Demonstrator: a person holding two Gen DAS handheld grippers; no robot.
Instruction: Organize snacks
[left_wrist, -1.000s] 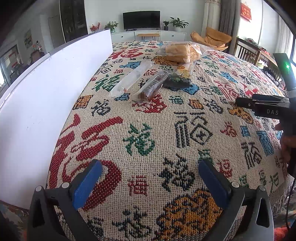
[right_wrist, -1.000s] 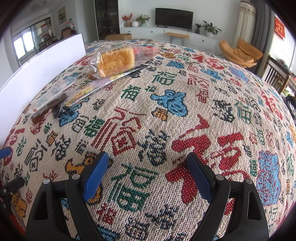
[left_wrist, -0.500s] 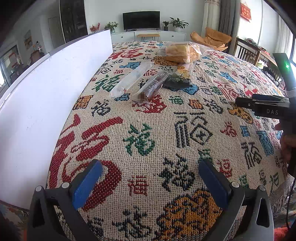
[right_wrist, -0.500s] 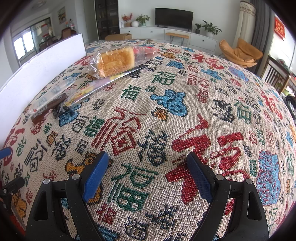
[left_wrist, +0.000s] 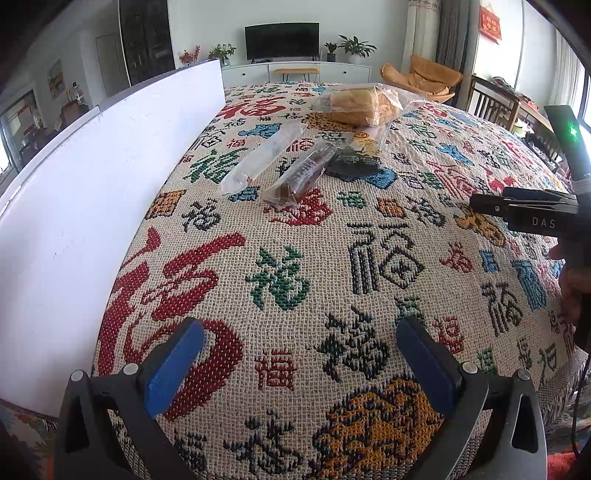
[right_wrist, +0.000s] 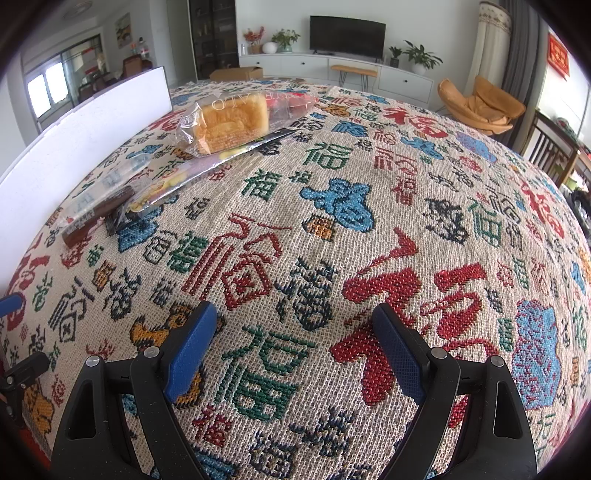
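Several wrapped snacks lie on the patterned tablecloth (left_wrist: 295, 266) at the far side: a bagged bread loaf (left_wrist: 360, 105), a clear-wrapped pale stick (left_wrist: 264, 158), a brown bar in clear wrap (left_wrist: 304, 173) and a dark flat packet (left_wrist: 356, 160). In the right wrist view the bread (right_wrist: 234, 123), brown bar (right_wrist: 98, 218) and flat packet (right_wrist: 192, 173) lie at the far left. My left gripper (left_wrist: 299, 365) is open and empty over the near edge. My right gripper (right_wrist: 295, 350) is open and empty over the cloth, far from the snacks.
A white board (left_wrist: 92, 206) stands upright along the table's left edge, also in the right wrist view (right_wrist: 85, 136). The right gripper's body (left_wrist: 535, 214) shows at the right of the left wrist view. Chairs (right_wrist: 480, 103) and a TV unit stand beyond the table.
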